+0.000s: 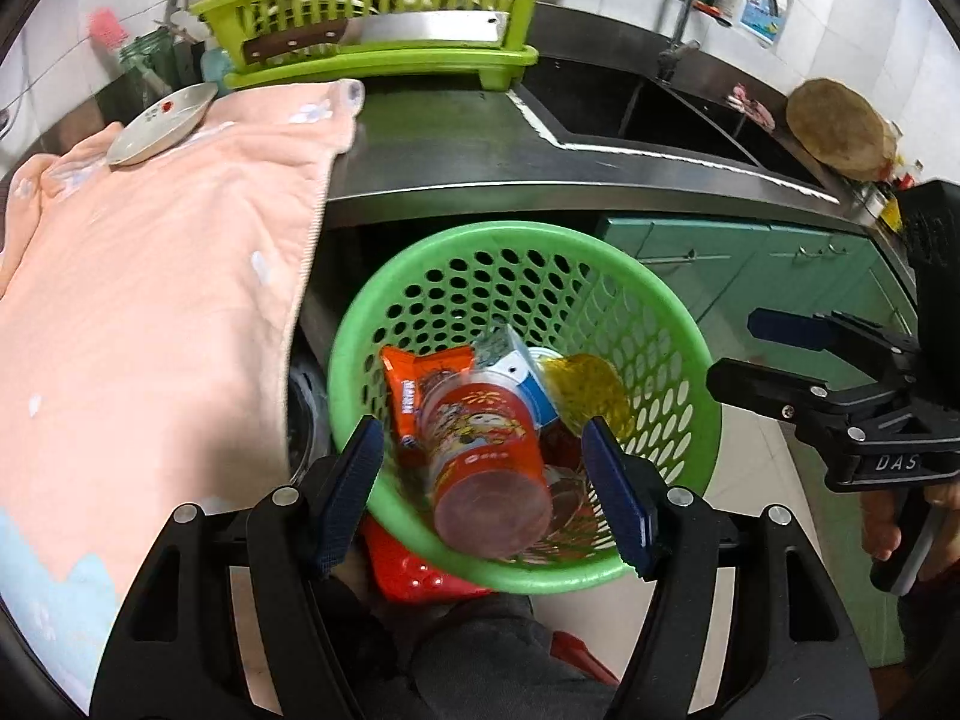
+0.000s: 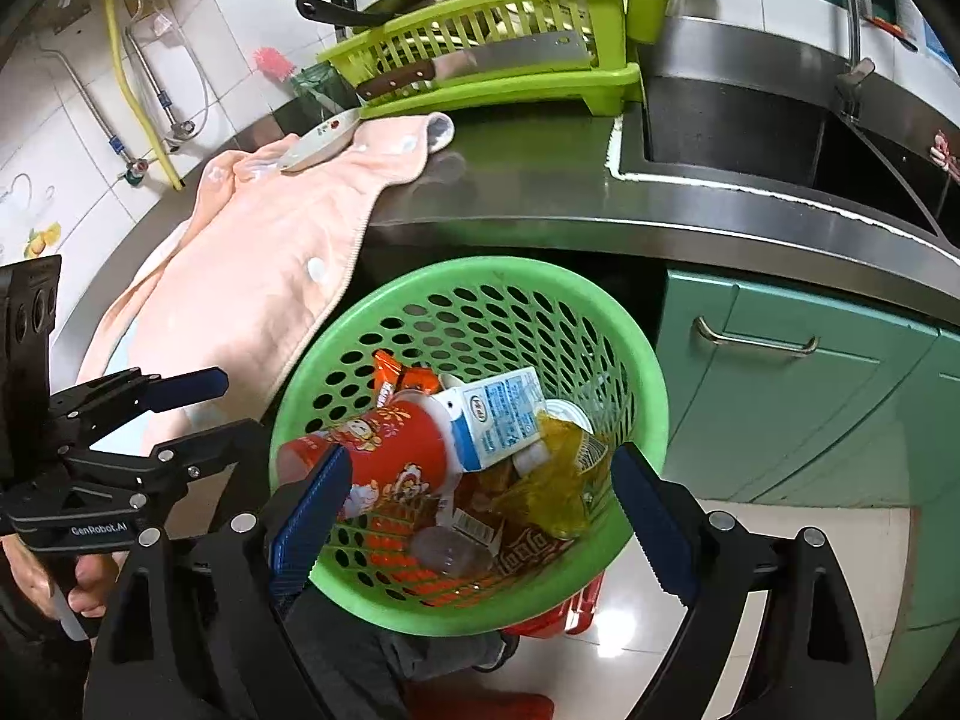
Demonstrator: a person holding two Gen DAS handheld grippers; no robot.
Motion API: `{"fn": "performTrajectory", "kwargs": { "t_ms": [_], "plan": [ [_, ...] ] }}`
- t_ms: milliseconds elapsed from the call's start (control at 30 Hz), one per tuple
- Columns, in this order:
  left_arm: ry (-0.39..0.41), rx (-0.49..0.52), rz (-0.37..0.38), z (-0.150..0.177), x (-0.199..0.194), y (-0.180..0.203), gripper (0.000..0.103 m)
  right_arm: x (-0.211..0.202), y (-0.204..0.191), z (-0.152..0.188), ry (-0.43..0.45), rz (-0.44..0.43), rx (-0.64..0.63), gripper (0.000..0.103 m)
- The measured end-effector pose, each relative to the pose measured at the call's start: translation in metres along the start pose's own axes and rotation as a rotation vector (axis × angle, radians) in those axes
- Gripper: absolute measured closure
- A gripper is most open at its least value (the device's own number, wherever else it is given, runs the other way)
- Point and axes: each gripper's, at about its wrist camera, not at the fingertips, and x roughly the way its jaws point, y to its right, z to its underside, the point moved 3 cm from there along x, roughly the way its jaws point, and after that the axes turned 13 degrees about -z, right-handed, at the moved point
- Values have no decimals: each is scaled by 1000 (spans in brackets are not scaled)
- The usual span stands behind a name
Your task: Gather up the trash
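Note:
A green perforated basket [image 1: 522,231] [image 2: 480,270] sits below the steel counter's edge and holds trash. Inside lie a red printed cup [image 1: 486,462] [image 2: 396,444] on its side, an orange snack wrapper [image 1: 408,384] [image 2: 390,372], a blue-and-white milk carton [image 1: 528,378] [image 2: 504,414] and a yellow wrapper [image 1: 594,390] [image 2: 552,480]. My left gripper [image 1: 480,429] [image 2: 234,405] hovers over the basket's left side, open and empty. My right gripper [image 2: 480,462] [image 1: 735,351] hangs over the right side, jaws wide, nothing between them.
A pink towel [image 1: 150,300] drapes over the counter [image 1: 480,156] with a small plate [image 1: 162,123] on it. Behind stand a lime dish rack [image 1: 384,12] holding a cleaver, and a sink [image 1: 648,108]. Teal cabinets [image 2: 780,408] are on the right; a red object [image 1: 414,570] lies under the basket.

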Motion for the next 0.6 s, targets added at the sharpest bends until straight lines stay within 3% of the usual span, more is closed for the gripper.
{"fn": "performTrajectory", "kwargs": {
  "t_ms": [167,233,500,600],
  "plan": [
    [17,-48,-27,7,-16,-21,34,-1,-20,3,7,-11,-27,18],
    [28,-75,-52,11,-25,-32,28,1,-31,5,7,-2,-56,18],
    [81,-151,-148,31,-57,-73,23,8,-87,14,10,20,-199,15],
    [107,-185,-193,40,-71,-91,13,10,-105,16,19,16,-233,14]
  ]
}}
